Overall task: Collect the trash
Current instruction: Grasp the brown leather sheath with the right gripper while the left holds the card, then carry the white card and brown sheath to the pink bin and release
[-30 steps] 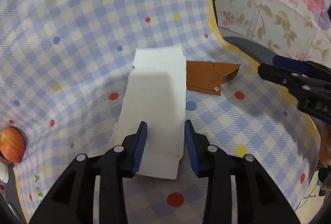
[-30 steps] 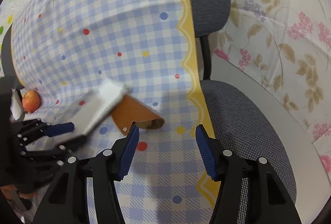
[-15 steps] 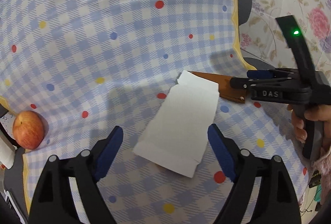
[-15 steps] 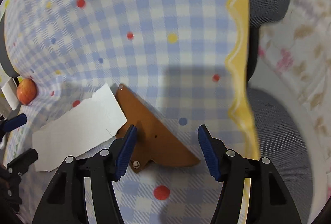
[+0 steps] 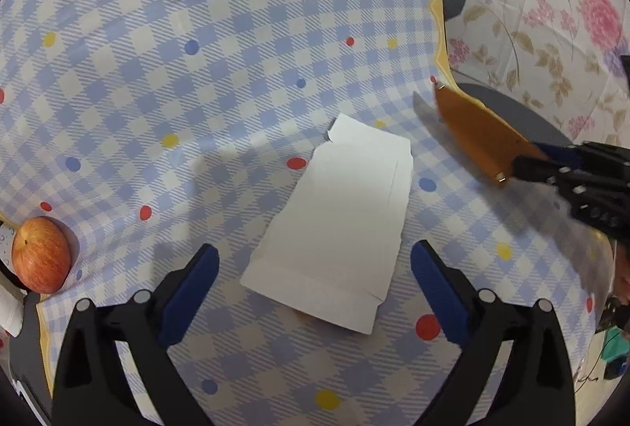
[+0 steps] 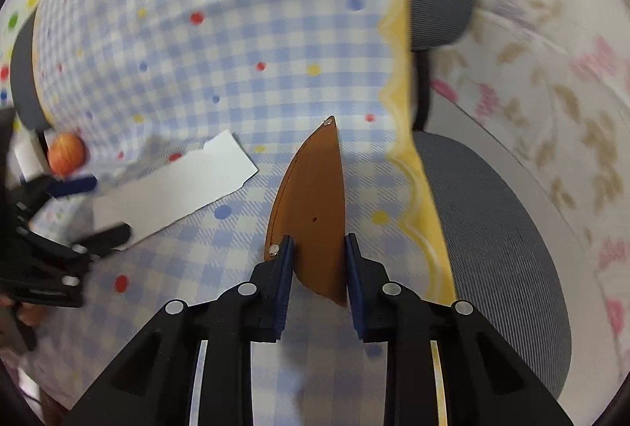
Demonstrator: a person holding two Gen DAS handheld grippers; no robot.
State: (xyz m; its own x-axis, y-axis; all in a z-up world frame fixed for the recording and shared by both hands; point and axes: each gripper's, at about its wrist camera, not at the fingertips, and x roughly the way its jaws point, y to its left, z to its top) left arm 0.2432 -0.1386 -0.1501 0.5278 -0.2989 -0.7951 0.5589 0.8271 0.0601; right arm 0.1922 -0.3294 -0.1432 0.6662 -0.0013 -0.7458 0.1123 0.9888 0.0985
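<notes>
While left tongs (image 5: 313, 282) gape over white card (image 5: 338, 225), right tongs (image 6: 317, 264) clamp brown sheath (image 6: 313, 205).

I count one flat white cardboard sheet (image 5: 338, 213), one brown leather pointed sheath-like piece (image 6: 315, 205), and one round red-yellow apple (image 5: 41, 254). They sit on one desk under a blue-and-white checked cloth with coloured dots (image 5: 197, 91). Beside it is one grey fabric chair (image 6: 496, 249). I hold two hand-held grippers: left hand-held gripper (image 5: 313, 292), right hand-held gripper (image 6: 319, 268).
</notes>
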